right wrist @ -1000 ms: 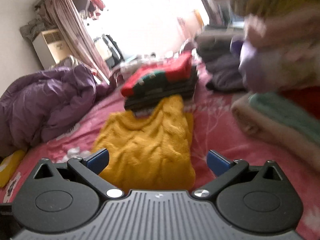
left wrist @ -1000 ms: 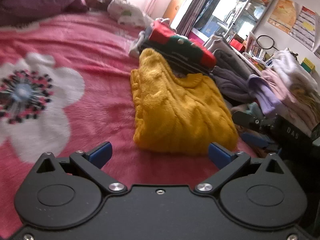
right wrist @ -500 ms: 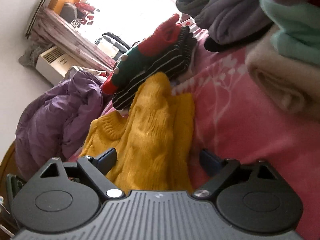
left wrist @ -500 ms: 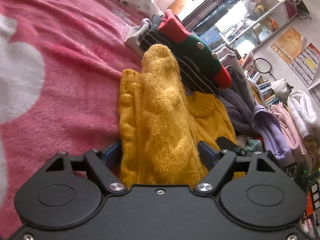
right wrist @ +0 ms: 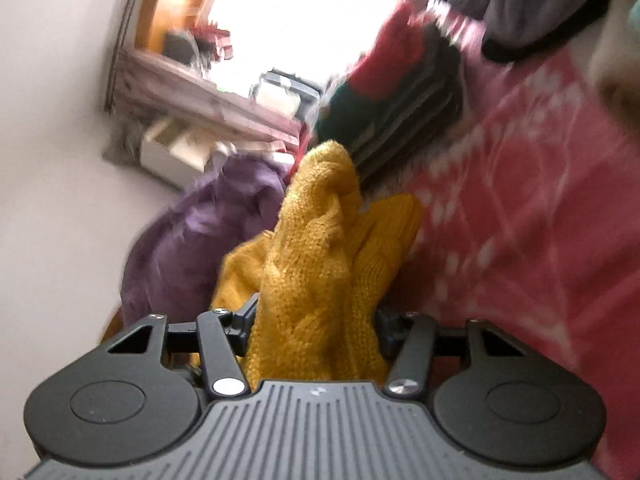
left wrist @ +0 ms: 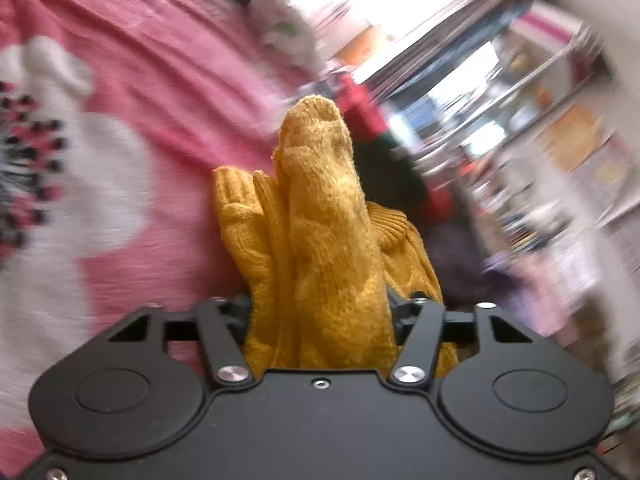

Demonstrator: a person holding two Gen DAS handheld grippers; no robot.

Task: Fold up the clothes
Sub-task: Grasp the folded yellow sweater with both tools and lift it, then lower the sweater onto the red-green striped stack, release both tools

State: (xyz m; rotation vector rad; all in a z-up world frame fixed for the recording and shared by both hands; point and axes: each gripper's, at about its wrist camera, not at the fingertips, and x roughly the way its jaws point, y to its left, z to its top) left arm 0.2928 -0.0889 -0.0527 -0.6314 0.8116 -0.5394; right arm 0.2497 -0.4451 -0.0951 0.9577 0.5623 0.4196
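Observation:
A folded yellow cable-knit sweater [left wrist: 320, 240] fills the middle of the left wrist view, bunched and raised off the pink bed. My left gripper [left wrist: 320, 312] is shut on its near edge, with thick knit squeezed between the fingers. In the right wrist view the same yellow sweater [right wrist: 316, 260] stands up between the fingers, and my right gripper [right wrist: 316, 324] is shut on it too. Both views are tilted and blurred. The fingertips are hidden in the knit.
A pink blanket with a white flower [left wrist: 100, 160] covers the bed. A red-and-green garment on a striped folded stack [right wrist: 392, 92] lies just behind the sweater. A purple quilt [right wrist: 192, 240] sits to the left, grey clothes [right wrist: 520, 4] at top right, and shelves [left wrist: 540, 140] to the right.
Both grippers went from open in front of the flat sweater to closed on its near edge. The sweater is now lifted and bunched, and both cameras have tilted.

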